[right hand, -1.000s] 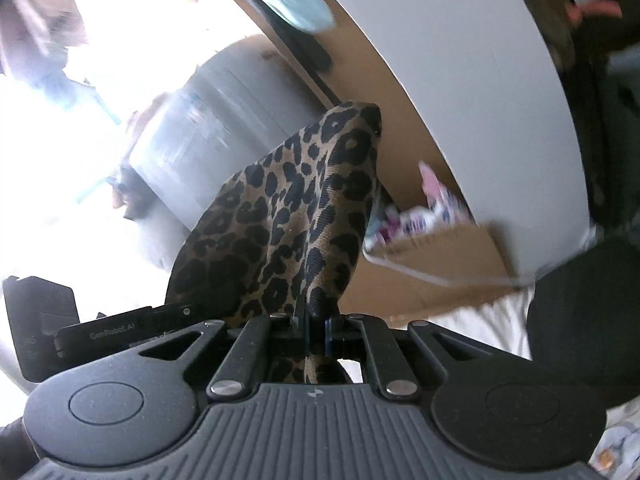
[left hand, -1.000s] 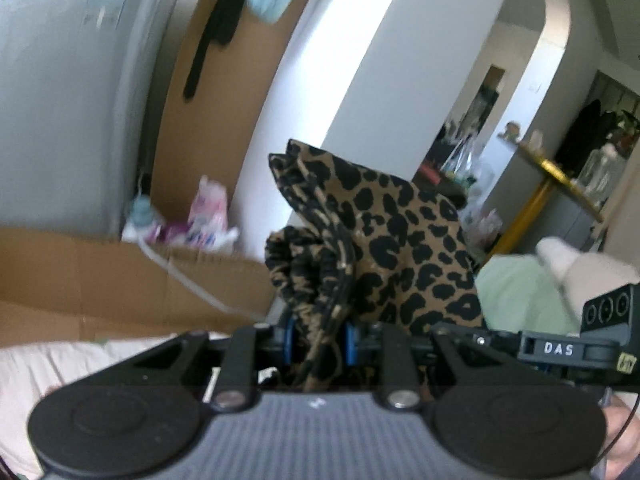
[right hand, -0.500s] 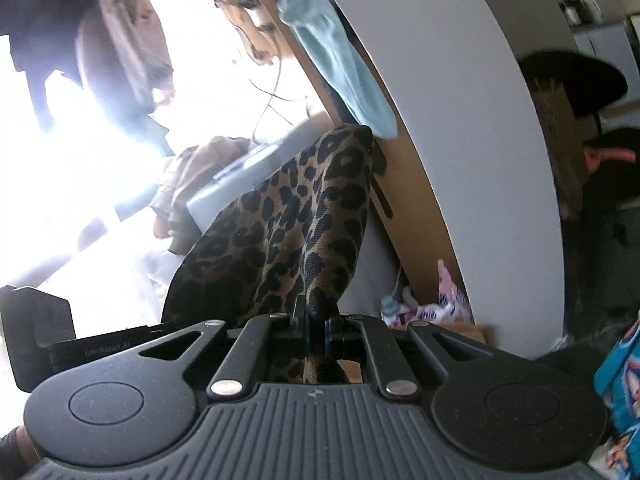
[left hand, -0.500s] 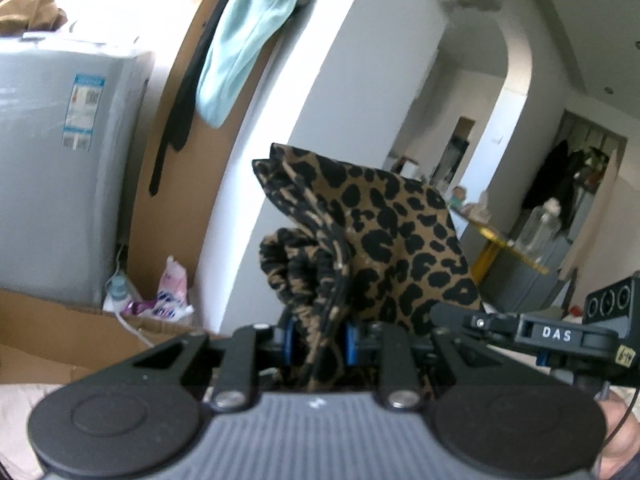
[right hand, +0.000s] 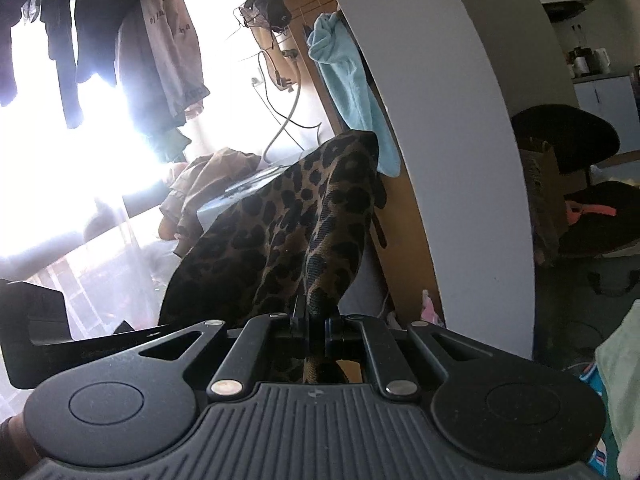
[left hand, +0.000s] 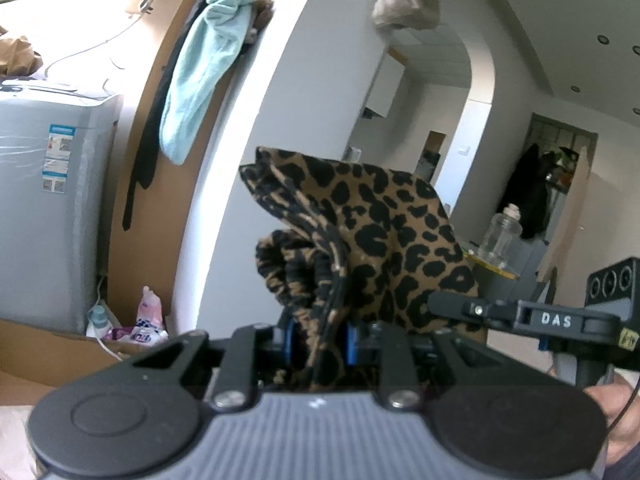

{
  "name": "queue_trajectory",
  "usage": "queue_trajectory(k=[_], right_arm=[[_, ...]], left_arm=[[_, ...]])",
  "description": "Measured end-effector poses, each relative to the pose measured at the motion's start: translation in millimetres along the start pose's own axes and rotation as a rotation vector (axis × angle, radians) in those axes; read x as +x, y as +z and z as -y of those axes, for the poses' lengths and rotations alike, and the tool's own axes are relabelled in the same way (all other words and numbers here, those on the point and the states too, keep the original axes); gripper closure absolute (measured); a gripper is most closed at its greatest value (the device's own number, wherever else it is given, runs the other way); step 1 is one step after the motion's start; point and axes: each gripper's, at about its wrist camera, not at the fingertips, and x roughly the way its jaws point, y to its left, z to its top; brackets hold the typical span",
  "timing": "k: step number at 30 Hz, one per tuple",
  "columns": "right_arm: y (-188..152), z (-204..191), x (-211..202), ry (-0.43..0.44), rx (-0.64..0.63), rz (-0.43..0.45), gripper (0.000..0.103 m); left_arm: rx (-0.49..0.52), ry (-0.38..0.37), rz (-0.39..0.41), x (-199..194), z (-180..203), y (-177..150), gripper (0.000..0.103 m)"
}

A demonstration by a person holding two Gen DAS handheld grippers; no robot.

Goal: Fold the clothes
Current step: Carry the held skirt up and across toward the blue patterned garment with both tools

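Left wrist view: the left gripper (left hand: 318, 340) clamps a bunched fold of leopard-print garment (left hand: 360, 232); the right gripper (right hand: 316, 326) pinches its thin edge, nearly closed.

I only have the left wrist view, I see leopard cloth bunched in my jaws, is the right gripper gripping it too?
Observer: Yes. The right gripper is shut on a thin edge of the leopard cloth.
Operator: What is behind the cloth on that side?
Observer: A bright window with dark clothes hanging in front of it.
Operator: Anything else I miss?
Observer: A black chair stands to the right of the white wall.
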Motion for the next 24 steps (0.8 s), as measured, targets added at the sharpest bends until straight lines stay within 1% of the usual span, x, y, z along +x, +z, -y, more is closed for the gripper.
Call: queue_trajectory(k=[5, 11, 15, 18, 24], right_arm=[[-19.4, -3.0, 3.0, -0.043, -0.009, -0.004, 0.097], [-36.9, 8.5, -0.9, -0.092, -0.020, -0.005, 0.097], [-49.6, 28.7, 4.5, -0.122, -0.030, -0.013, 0.097], [-59.6, 48.3, 14.1, -0.145, -0.027, -0.029, 0.097], [-81.8, 89.9, 37.0, -0.177, -0.016, -0.067, 0.097]], left_arm=[[-0.003, -0.023, -0.013, -1.3, 2.0, -15.0, 0.078], [0.000, -0.061, -0.034, 13.9, 1.3, -30.8, 0.078], [-0.008, -0.090, -0.054, 35.7, -2.0, -44.6, 0.078], [-0.001, -0.094, -0.069, 54.1, -2.5, -60.9, 0.078], [-0.020, -0.103, -0.107, 98.5, -11.5, -95.2, 0.078]])
